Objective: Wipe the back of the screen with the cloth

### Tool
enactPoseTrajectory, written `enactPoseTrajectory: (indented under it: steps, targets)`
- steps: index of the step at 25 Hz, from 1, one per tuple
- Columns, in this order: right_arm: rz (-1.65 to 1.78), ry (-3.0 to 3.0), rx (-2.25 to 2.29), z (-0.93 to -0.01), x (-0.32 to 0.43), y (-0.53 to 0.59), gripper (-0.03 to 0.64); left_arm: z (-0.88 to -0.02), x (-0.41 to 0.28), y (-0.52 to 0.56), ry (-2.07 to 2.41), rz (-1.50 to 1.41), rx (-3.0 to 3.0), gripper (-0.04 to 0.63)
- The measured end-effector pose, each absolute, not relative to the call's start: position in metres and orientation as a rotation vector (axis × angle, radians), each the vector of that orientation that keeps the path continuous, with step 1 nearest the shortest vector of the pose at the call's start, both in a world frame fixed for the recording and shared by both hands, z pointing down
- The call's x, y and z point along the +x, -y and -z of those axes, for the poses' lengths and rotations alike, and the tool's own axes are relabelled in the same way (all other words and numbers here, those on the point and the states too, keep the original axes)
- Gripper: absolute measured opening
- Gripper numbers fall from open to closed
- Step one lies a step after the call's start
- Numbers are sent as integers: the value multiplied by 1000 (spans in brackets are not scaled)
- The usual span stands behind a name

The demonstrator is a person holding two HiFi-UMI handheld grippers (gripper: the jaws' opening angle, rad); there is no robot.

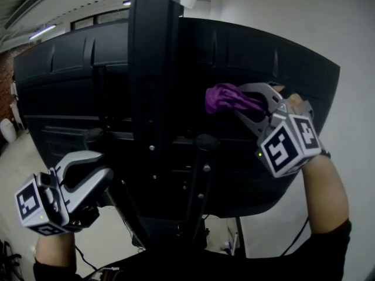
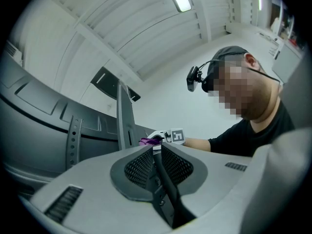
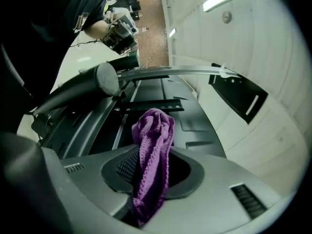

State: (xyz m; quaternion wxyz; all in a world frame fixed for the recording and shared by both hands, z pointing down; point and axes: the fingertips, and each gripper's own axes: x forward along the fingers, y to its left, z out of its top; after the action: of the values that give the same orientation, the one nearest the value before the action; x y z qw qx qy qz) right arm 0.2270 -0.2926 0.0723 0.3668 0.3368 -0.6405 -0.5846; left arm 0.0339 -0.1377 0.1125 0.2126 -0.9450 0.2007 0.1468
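Observation:
The black back of the screen [image 1: 246, 57] fills the head view, with its dark stand arm [image 1: 153, 69] running up the middle. My right gripper [image 1: 258, 101] is shut on a bunched purple cloth [image 1: 225, 98], which is held against the upper right part of the back panel. In the right gripper view the cloth [image 3: 153, 140] hangs out between the jaws over the panel [image 3: 195, 126]. My left gripper [image 1: 99, 171] sits low at the left by the screen's lower edge, shut with nothing between its pads [image 2: 141, 167]. It faces the screen back [image 2: 29, 130] and the distant cloth [image 2: 147, 141].
A white wall [image 1: 304, 22] stands close behind the screen on the right. The stand's lower post with a round knob [image 1: 206, 140] and cables [image 1: 293, 239] lie below the screen. The person's head [image 2: 243, 82] and dark sleeve show in the left gripper view.

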Motion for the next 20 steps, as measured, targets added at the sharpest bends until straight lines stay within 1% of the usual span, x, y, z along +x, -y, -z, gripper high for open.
enactPoseTrajectory:
  steps: [3, 7, 10, 17, 20]
  targets:
    - [1519, 1593, 829, -73, 215, 302, 109, -115, 34, 135, -548, -400, -2630, 49]
    - [1487, 1525, 884, -73, 255, 302, 109, -116, 37, 134, -531, -393, -2634, 49]
    - [1413, 1513, 961, -74, 313, 303, 109, -117, 41, 135, -519, -393, -2641, 49]
    - [1183, 1433, 1280, -74, 484, 309, 110, -120, 58, 141, -494, -400, -2658, 49]
    - [1099, 1398, 1382, -75, 540, 308, 110, -123, 67, 139, -481, -405, -2677, 49]
